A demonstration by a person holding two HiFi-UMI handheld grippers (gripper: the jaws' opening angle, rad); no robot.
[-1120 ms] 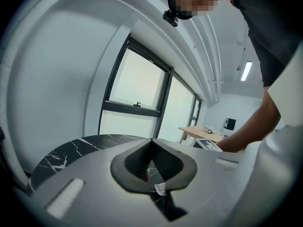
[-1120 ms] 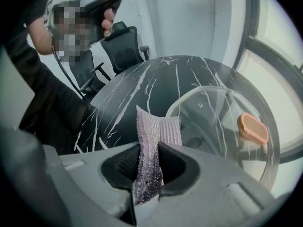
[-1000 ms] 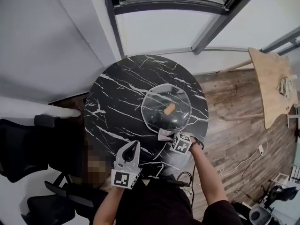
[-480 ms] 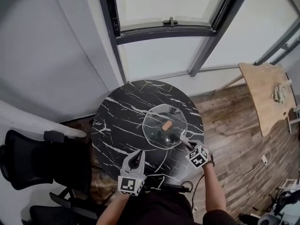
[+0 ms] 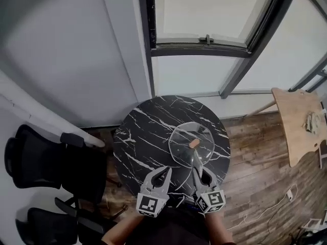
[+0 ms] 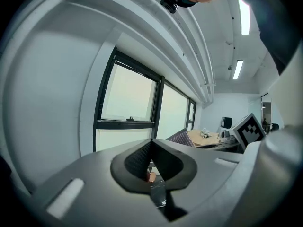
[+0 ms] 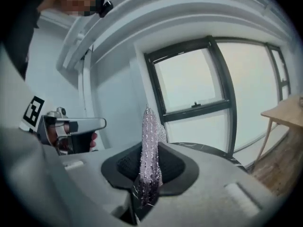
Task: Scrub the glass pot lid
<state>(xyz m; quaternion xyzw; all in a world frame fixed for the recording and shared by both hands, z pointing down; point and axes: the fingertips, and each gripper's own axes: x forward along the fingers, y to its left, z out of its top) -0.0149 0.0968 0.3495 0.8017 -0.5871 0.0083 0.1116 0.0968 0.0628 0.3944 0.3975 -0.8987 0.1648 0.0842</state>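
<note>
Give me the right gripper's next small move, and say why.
Probably ease the right gripper forward and down onto the round clear glass pot lid. Its jaws are clamped on the sparkly silver mesh scrubber, but it sits at the lid's near rim, with most of the glass beyond it. The left gripper is shut and empty.

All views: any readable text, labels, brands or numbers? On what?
No readable words, brands or numbers in any view.
Only signs: a black-and-white square marker, a pattern and not text, on the cube of the left gripper and on the cube of the right gripper.
The glass pot lid, scrubber and table show no print.
</note>
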